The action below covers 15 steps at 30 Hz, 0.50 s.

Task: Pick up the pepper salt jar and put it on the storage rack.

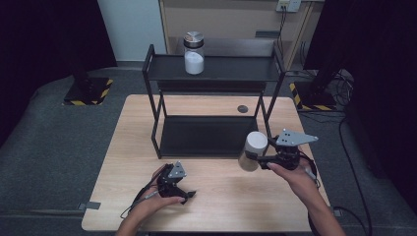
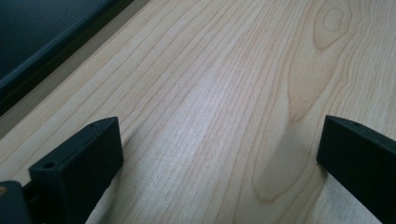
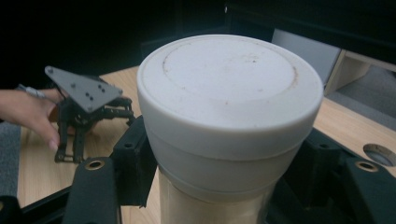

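A jar (image 1: 253,151) with a white lid and a pale body is clamped between the jaws of my right gripper (image 1: 253,159), just in front of the black rack's right front leg. In the right gripper view the jar's lid (image 3: 229,88) looms large, and the right gripper (image 3: 224,158) presses its jaws against the body just under the lid. My left gripper (image 1: 188,196) rests on the wooden table (image 1: 221,211) near the front. Its jaws stand wide apart over bare wood, as the left gripper view shows (image 2: 222,135).
A black two-tier rack (image 1: 211,70) stands at the table's back half, with a dark lower tray (image 1: 206,135). On its top shelf sits a glass jar of white powder with a metal lid (image 1: 193,53). A round grommet (image 1: 242,108) lies behind the rack.
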Motion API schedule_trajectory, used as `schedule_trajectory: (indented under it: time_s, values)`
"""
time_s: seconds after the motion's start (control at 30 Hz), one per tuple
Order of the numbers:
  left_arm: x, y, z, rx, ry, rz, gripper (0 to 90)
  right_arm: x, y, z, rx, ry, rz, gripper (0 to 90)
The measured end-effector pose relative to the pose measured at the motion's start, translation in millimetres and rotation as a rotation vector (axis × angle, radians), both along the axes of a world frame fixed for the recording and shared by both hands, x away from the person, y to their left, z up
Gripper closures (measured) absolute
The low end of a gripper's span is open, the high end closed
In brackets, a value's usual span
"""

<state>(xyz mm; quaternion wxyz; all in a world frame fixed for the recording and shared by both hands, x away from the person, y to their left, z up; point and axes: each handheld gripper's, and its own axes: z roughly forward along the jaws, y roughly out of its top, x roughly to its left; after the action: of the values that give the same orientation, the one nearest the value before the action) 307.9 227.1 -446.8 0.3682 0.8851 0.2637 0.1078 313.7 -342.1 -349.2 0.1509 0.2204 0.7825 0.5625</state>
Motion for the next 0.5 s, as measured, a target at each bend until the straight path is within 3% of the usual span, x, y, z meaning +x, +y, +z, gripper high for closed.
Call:
schedule_trajectory:
  time_s: [0.5]
  values:
    - [0.0,0.0,0.0,0.0,0.0,0.0,0.0,0.2,1.5,32.0,0.066,-0.057,0.011,36.2]
